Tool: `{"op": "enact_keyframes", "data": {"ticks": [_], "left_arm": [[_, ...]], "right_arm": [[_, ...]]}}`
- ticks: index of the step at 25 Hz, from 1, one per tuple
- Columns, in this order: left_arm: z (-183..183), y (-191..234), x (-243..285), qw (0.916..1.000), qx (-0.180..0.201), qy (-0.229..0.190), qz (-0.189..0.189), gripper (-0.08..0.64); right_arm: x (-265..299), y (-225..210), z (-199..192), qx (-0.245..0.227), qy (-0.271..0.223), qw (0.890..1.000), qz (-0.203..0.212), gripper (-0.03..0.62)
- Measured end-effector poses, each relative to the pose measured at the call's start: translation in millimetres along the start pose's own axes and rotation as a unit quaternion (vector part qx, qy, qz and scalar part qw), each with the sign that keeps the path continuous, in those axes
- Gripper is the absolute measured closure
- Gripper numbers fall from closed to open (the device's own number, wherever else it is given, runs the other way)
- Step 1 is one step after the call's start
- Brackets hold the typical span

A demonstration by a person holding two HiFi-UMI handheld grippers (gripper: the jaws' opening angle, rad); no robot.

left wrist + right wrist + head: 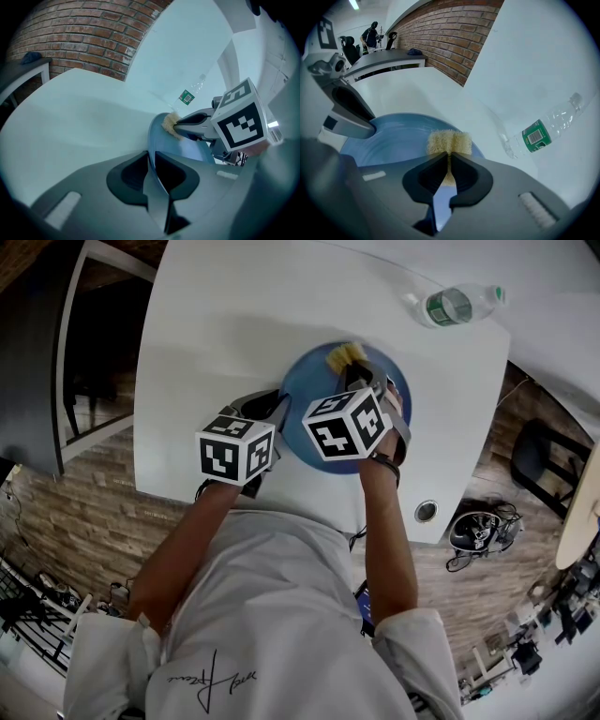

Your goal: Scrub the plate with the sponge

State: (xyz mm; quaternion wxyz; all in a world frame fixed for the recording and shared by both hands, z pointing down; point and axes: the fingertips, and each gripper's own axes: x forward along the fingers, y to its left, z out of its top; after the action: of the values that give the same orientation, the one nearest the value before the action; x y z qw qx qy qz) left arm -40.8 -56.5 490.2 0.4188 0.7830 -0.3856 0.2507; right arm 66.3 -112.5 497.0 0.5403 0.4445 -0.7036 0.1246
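A blue plate (302, 390) lies on the white table (225, 324). My left gripper (277, 412) is shut on the plate's left rim; in the left gripper view that rim (151, 140) runs edge-on between the jaws of the left gripper (152, 166). My right gripper (354, 371) is shut on a yellow sponge (345, 355), which rests on the plate's far edge. In the right gripper view the sponge (449, 142) bulges out beyond the jaws of the right gripper (449, 164) over the plate (398, 136). The left gripper view shows the sponge (168, 125) on the plate's far side.
A clear plastic water bottle (455, 304) with a green label lies on its side at the table's far right, also seen in the right gripper view as the bottle (541, 131). A brick wall (450, 33) stands beyond the table. A round hole (427, 512) sits near the table's near right corner.
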Motion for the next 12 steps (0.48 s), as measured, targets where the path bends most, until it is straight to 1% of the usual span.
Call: {"op": "enact_keyframes", "data": {"ticks": [12], "left_arm": [[0.7, -0.2, 1.2, 1.0000, 0.000, 0.000, -0.001, 0.499]], "right_arm": [[-0.4, 8.8, 5.9, -0.003, -0.007, 1.000, 0.006, 0.563]]}}
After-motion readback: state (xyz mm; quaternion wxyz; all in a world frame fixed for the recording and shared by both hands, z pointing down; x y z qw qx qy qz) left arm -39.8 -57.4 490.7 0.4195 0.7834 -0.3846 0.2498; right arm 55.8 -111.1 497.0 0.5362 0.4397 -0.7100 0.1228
